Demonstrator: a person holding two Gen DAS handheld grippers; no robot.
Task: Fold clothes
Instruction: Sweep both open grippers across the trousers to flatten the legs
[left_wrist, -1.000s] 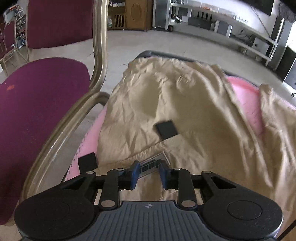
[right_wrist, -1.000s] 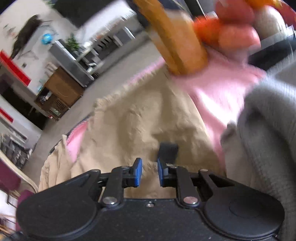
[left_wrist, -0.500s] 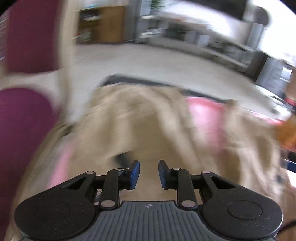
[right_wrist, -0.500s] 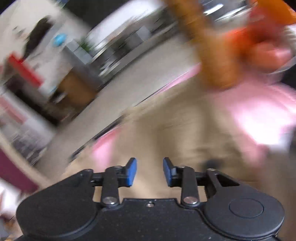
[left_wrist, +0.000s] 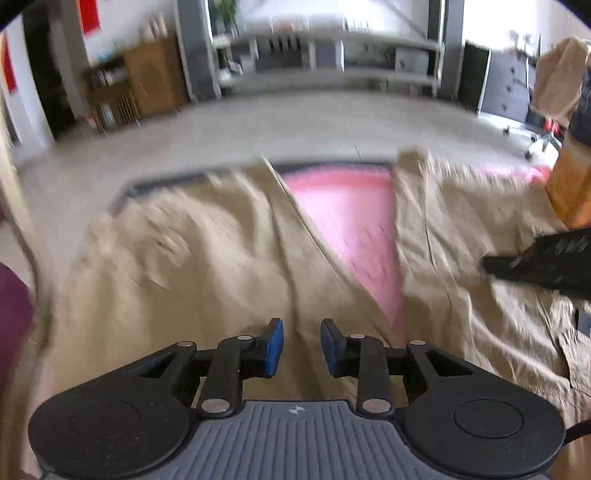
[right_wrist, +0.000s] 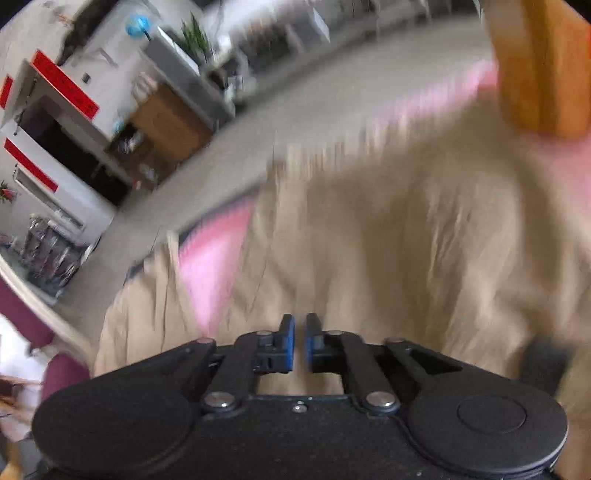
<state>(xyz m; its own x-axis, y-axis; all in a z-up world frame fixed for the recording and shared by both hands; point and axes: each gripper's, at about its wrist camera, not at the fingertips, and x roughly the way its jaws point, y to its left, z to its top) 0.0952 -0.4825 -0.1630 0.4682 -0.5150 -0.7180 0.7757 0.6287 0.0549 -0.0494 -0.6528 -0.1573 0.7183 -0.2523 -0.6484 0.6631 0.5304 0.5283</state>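
Observation:
Tan trousers (left_wrist: 184, 266) lie spread on a pink mat (left_wrist: 351, 206), with a wedge of pink showing between the two legs. My left gripper (left_wrist: 301, 345) hovers over the left leg near that wedge. Its jaws are opening and nothing is between the blue pads. A black part of the other gripper (left_wrist: 546, 264) reaches in over the right leg. In the right wrist view, the right gripper (right_wrist: 299, 341) is above the tan trousers (right_wrist: 406, 240). Its jaws are closing to a narrow gap, with no cloth seen between the pads.
An orange block-like object (left_wrist: 569, 184) stands at the far right of the mat and shows again as an orange object (right_wrist: 535, 66). A purple chair (left_wrist: 11, 306) sits at the left edge. Beyond the table's far edge are bare floor (left_wrist: 295, 125) and shelving.
Both views have swung sideways and are blurred. The left view left the chair and waistband label for the gap between the legs. The right jaws widened, then narrowed.

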